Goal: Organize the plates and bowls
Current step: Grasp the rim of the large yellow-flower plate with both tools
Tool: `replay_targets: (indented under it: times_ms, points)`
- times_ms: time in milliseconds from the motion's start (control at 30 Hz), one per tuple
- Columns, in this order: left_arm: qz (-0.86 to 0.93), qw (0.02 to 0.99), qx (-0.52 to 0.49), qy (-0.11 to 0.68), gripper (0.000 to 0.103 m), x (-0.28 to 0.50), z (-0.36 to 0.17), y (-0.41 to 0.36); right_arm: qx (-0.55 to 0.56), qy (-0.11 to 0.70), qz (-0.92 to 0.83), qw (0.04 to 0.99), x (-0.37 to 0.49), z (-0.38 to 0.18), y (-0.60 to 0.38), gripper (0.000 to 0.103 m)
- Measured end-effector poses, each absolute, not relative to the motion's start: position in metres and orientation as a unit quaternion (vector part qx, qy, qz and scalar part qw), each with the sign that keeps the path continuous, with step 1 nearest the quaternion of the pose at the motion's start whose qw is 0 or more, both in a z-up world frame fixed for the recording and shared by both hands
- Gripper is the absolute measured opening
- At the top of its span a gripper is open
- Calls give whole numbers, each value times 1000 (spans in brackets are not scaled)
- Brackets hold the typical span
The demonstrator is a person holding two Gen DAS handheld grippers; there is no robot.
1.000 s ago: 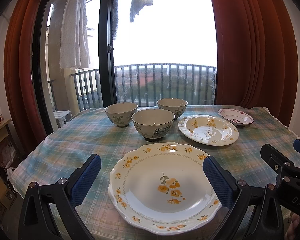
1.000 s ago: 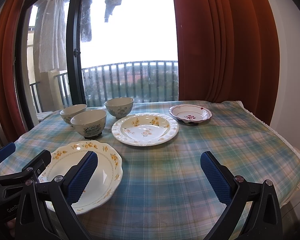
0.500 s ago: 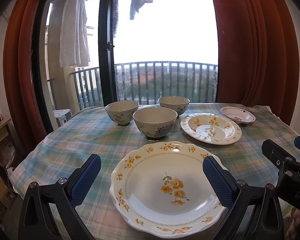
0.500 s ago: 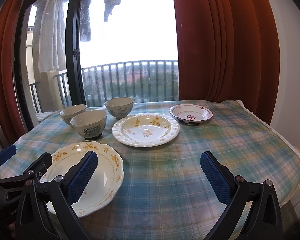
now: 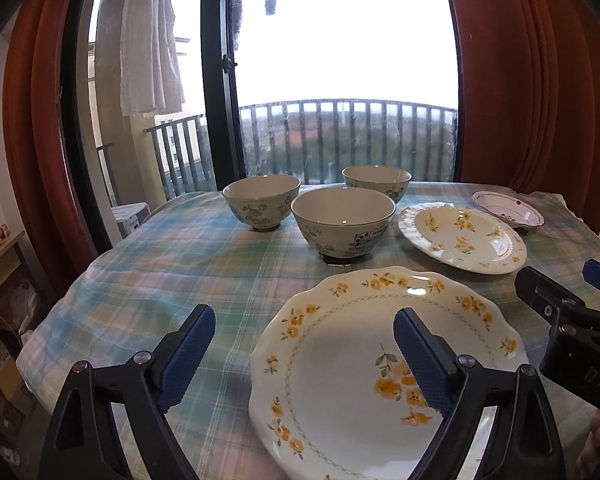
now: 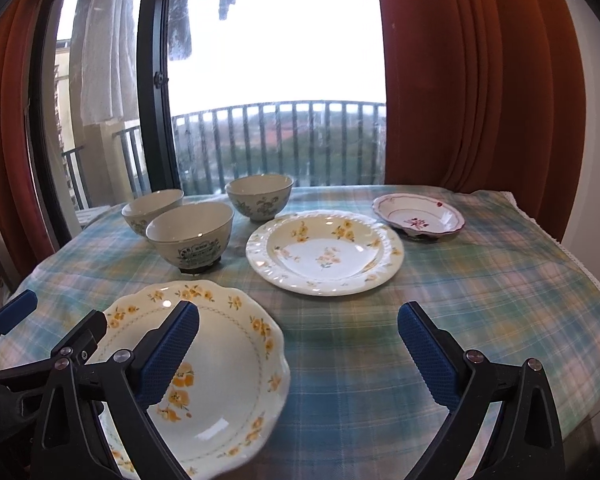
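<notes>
Since a second ago my left hand-held gripper (image 5: 300,354) has swung left, so the large yellow-flowered plate (image 5: 364,364) now sits right of centre in its view, its left rim between the spread fingers, nothing pinched. My right hand-held gripper (image 6: 300,354) has eased forward and hangs over the plaid-clothed surface (image 6: 480,280), fingers spread wide and empty, its left finger in front of that same plate. Beyond it, I see three patterned bowls clustered near the window: the front bowl (image 5: 342,220), the left bowl (image 5: 261,200) and the rear bowl (image 5: 376,182), close together. To their right lies the ribbed floral plate (image 5: 462,238), flat on the cloth, and past it, near the red curtain (image 6: 480,80), the small red-trimmed dish (image 5: 508,210).
</notes>
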State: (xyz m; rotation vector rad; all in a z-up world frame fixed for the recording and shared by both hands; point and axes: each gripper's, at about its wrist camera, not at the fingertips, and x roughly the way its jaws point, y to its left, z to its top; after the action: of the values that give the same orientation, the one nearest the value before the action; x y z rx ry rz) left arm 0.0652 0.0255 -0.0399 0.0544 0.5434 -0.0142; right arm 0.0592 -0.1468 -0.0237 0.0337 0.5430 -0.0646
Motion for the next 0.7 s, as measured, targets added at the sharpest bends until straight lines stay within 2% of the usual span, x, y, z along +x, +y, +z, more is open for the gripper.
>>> replay_targets:
  times_ms: [267, 367, 433, 533, 700]
  points:
    - [3, 947, 19, 322, 81, 86, -68, 43, 9, 325, -29, 945, 89, -54, -132, 91]
    - [-7, 938, 11, 347, 72, 91, -76, 46, 7, 347, -22, 938, 97, -65, -127, 85]
    - [-17, 931, 1, 366, 60, 94, -82, 47, 5, 358, -17, 934, 100, -71, -124, 83]
    - [-30, 921, -7, 389, 52, 99, -91, 46, 2, 373, -10, 928, 103, -78, -120, 78]
    - [-31, 921, -9, 388, 52, 100, -93, 43, 8, 397, -4, 918, 108, -88, -119, 67]
